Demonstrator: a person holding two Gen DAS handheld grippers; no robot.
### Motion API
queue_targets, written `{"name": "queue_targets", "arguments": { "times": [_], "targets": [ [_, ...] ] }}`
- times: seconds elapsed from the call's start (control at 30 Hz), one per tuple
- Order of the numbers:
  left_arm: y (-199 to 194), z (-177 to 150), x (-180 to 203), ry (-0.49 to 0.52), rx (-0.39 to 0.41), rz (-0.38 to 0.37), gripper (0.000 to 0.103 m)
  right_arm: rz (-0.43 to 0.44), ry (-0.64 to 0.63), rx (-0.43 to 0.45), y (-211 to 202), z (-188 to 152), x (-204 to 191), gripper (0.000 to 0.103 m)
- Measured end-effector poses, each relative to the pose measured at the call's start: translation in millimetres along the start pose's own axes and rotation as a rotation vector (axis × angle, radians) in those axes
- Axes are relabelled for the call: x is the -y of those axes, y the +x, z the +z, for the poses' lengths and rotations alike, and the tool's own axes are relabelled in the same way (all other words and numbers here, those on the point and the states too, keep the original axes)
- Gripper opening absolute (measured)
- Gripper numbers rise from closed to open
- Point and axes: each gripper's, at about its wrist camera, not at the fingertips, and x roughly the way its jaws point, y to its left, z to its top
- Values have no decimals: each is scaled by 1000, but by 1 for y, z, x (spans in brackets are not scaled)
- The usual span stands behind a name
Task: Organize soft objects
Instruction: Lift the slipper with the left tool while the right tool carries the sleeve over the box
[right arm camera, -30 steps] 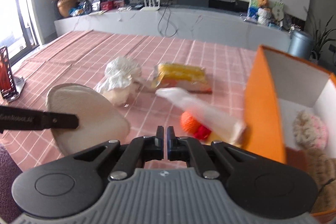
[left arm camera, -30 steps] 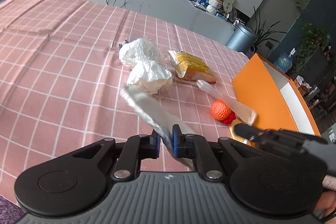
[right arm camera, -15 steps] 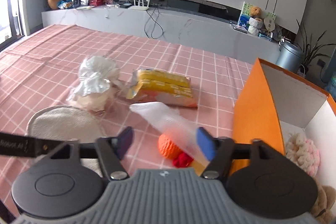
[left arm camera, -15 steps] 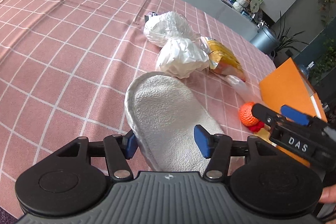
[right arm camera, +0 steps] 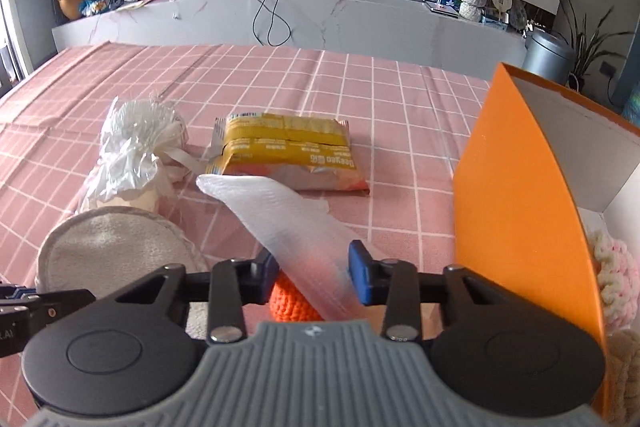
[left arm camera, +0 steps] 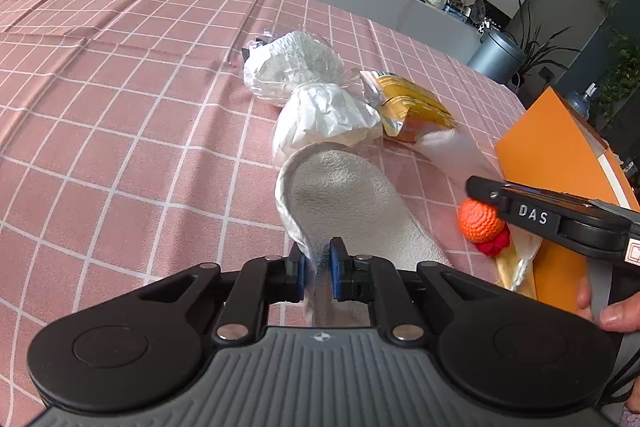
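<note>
Both fisheye views are bright with even daylight, and the pink checked tablecloth (left arm camera: pixel 120 131) bows strongly toward the frame edges, its white grid lines curving. Shadows are soft and short, and the crinkled clear plastic bag of white stuffing (left arm camera: pixel 296 67) carries small glints of glare. In the right wrist view the translucent white slipper sole (right arm camera: pixel 288 223) is blurred near the lens, while the far wall stays fairly sharp.

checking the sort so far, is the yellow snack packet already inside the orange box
No, the yellow snack packet lies flat on the pink checked tablecloth, clearly apart from the orange box.
</note>
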Motion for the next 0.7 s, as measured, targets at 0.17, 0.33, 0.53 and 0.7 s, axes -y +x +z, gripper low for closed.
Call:
{"name": "queue_targets", "arguments": {
  "times": [0.17, 0.33, 0.53, 0.7],
  "targets": [
    [-6, 1, 3, 1, 16, -10, 9, 18, 40, 33, -16, 2, 4, 0],
    [-23, 3, 12, 20, 68, -31, 5, 37, 71, 102, -45, 7, 12, 0],
    [-52, 5, 30, 55, 144, -66, 5, 105, 133, 158, -84, 15, 27, 0],
    [-74, 4, 44, 83, 194, -85, 5, 137, 171, 199, -113, 13, 35, 0]
  ]
}}
